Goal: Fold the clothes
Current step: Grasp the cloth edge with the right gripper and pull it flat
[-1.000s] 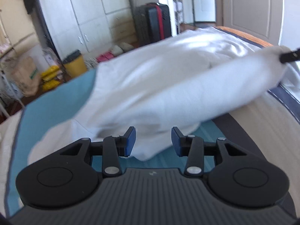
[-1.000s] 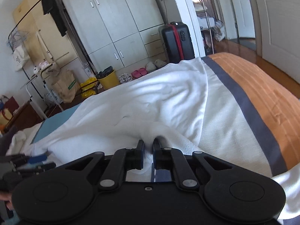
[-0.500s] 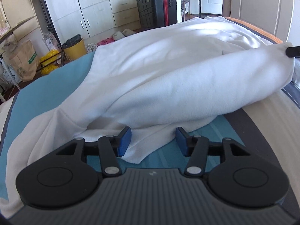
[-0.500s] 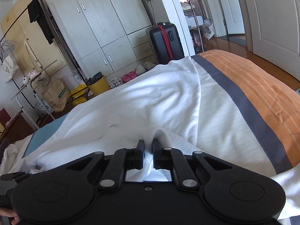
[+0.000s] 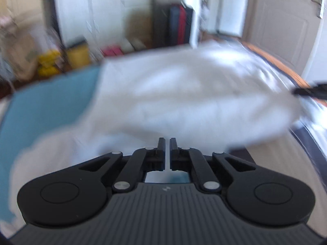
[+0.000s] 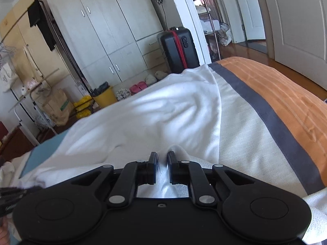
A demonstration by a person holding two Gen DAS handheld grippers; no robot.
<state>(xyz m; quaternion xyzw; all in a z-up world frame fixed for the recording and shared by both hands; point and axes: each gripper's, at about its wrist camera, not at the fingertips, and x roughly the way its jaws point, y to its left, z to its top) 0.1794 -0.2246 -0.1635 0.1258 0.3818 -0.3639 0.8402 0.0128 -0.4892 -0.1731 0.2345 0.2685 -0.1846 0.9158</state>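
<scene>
A large white garment lies spread over the bed, blurred by motion in the left wrist view. My left gripper has its fingers pressed together on the garment's near edge, with white cloth showing in the thin gap. My right gripper is shut on a raised fold of the same white garment. The right gripper's tip shows at the far right of the left wrist view, holding the cloth's other end. The left gripper is a dark blur at the lower left of the right wrist view.
The bed cover has a blue panel on the left, and a grey stripe and orange band on the right. Beyond the bed stand a black suitcase, white wardrobe, yellow bin and a door.
My left gripper, open around the garment's near edge before, has shut on it and is moving, which blurs its view. My right gripper has kept its hold on the fold.
</scene>
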